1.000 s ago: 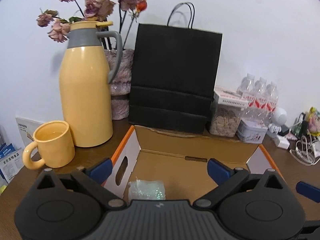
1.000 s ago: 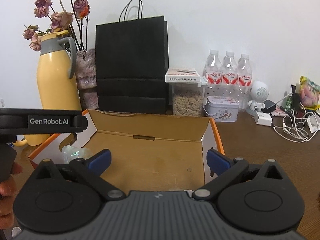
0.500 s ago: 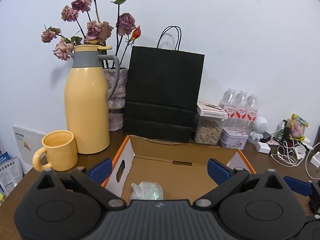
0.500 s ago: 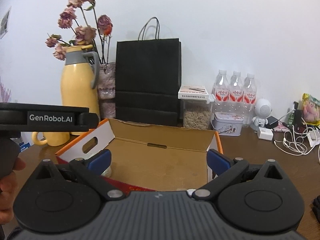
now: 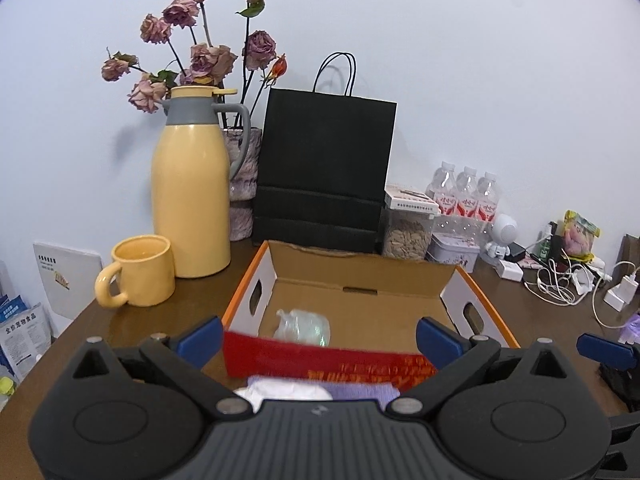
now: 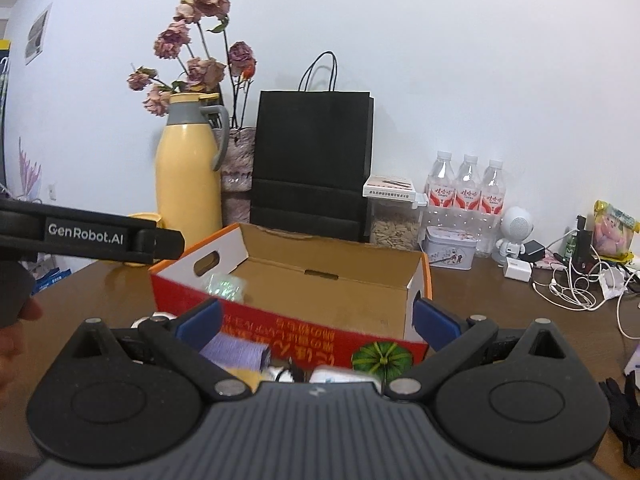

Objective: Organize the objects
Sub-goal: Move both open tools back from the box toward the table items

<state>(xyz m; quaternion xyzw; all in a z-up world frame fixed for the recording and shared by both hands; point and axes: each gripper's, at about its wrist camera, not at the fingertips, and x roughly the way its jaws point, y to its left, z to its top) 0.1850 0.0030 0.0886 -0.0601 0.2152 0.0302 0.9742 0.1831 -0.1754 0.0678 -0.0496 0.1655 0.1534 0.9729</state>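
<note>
An open cardboard box (image 5: 360,276) (image 6: 332,264) with a red front and orange rims sits on the brown table. A clear crumpled plastic bag (image 5: 303,327) (image 6: 222,286) lies in its left part. In front of the box lie a purple roll (image 6: 234,350) (image 5: 360,391) and small white items (image 5: 280,394), partly hidden by the gripper bodies. My left gripper (image 5: 319,338) is open, held in front of the box's near wall with nothing between its fingers. My right gripper (image 6: 316,320) is open and empty too, just before the red front.
A yellow thermos (image 5: 191,196), yellow mug (image 5: 140,272), dried flowers (image 5: 200,56) and black paper bag (image 5: 326,172) stand behind the box. Right are a seed jar (image 5: 408,228), water bottles (image 5: 466,196), a tin (image 5: 454,246), chargers and cables (image 5: 560,284).
Both grippers have pulled back and up from over the box, so its red front and the items before it now show. Both stay open.
</note>
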